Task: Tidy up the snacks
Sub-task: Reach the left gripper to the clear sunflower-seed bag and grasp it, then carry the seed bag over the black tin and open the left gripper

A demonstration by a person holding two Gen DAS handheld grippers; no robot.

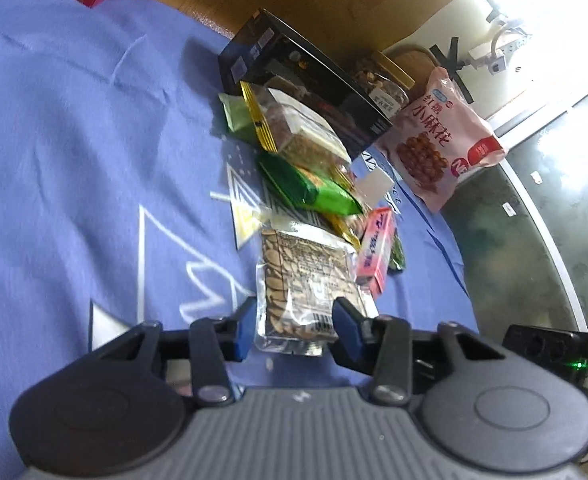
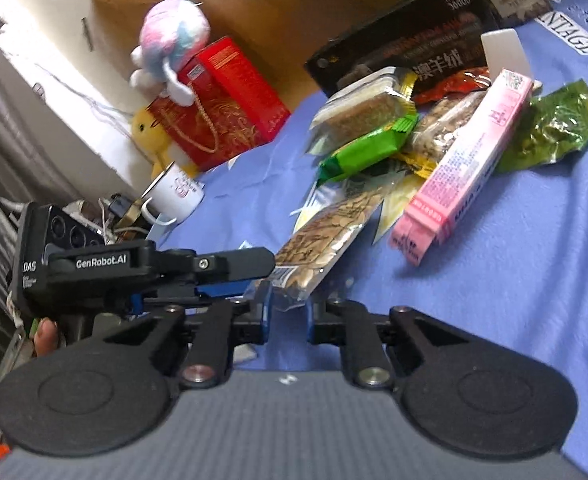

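A clear packet of striped seeds (image 1: 305,280) lies at the near end of a snack pile on a blue cloth (image 1: 74,140). My left gripper (image 1: 294,330) has its blue pads against the packet's two long edges, near the barcode end. In the right wrist view the same packet (image 2: 325,232) slopes up from the pile. Its clear sealed end sits between the pads of my right gripper (image 2: 288,310), which stand close together on it. The left gripper (image 2: 254,274) comes in from the left, rolled on its side, and meets that same end.
Behind the packet lie a pink carton (image 2: 465,160), a green wrapper (image 2: 365,148), other small packets and a long black box (image 2: 405,48). A pink bag (image 1: 437,136) leans at the cloth's edge beside a glass tabletop (image 1: 533,240). A red gift box (image 2: 222,104), a plush toy (image 2: 174,32) and a mug (image 2: 178,192) stand left.
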